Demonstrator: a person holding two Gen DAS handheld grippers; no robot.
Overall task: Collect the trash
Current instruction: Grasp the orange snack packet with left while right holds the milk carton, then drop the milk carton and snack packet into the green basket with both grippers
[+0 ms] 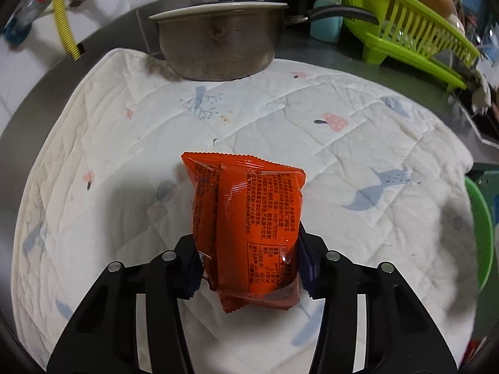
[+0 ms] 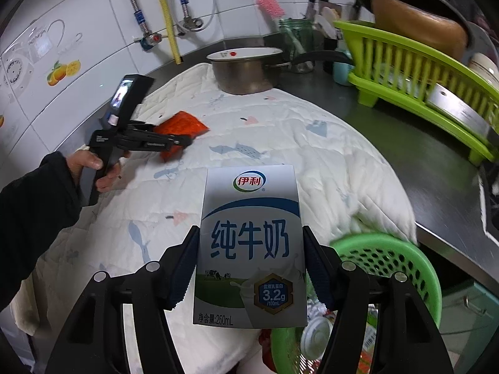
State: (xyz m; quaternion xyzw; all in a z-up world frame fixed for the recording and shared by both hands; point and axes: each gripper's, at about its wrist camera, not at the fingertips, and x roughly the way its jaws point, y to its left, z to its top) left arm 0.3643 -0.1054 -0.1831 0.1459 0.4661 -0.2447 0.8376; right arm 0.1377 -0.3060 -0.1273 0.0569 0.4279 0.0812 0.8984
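Note:
An orange snack packet [image 1: 249, 212] stands on end on the white quilted cloth [image 1: 343, 131], and my left gripper [image 1: 249, 268] is shut on its lower half, a pad pressed against each side. The right wrist view shows that same left gripper [image 2: 184, 140], held by a person's hand [image 2: 87, 162], with the orange packet [image 2: 184, 124] at its tips. My right gripper [image 2: 251, 268] is shut on a white and blue milk carton [image 2: 249, 243], held upright above the cloth's near edge. A green perforated basket [image 2: 383, 258] with several bits of trash sits just right of and below the carton.
A steel pot [image 1: 218, 40] with a long black handle stands at the cloth's far edge. A lime-green dish rack [image 2: 421, 74] fills the right of the steel counter. Tiled wall with hoses lies behind. The green basket's rim [image 1: 480, 233] shows at the right of the left wrist view.

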